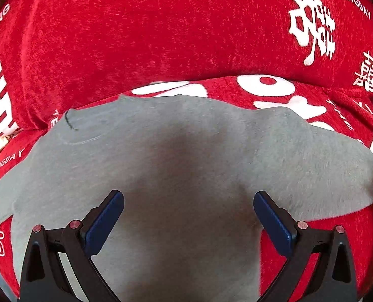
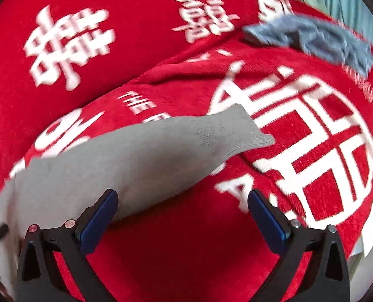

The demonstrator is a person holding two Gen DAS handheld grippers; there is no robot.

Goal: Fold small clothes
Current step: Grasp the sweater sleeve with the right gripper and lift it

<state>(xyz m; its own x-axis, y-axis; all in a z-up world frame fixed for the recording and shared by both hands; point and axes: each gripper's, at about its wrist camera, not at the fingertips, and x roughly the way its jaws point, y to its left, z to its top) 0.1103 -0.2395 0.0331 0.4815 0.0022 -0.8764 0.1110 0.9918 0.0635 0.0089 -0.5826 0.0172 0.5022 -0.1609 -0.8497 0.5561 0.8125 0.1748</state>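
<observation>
— Looking from the left side first: what is that gripper doing?

— Hovering. The left gripper (image 1: 188, 216) has its blue pads (image 1: 105, 222) spread wide with nothing between them, right over the body of a grey sweatshirt (image 1: 176, 151).

— And the sweatshirt itself?

— It lies spread flat on a red sofa cover (image 1: 141, 32) printed with white characters and the words "THE BIGDAY". A short dark thread (image 1: 69, 122) sits near its far left corner, and the cloth reaches out toward both sides.

— What is behind it?

— The red backrest rises just past the far edge of the garment.

— Now the right side?

— The right gripper (image 2: 182, 214) is also wide open and empty. Its left pad (image 2: 99, 220) stands over the edge of the grey sleeve (image 2: 141, 156), whose ribbed cuff (image 2: 239, 136) points up and to the right; its right pad (image 2: 268, 222) is over bare red cover. That view is blurred.

— Anything further right?

— A blue-grey cloth (image 2: 312, 41) lies crumpled on the seat's far right, well apart from the sweatshirt.
</observation>
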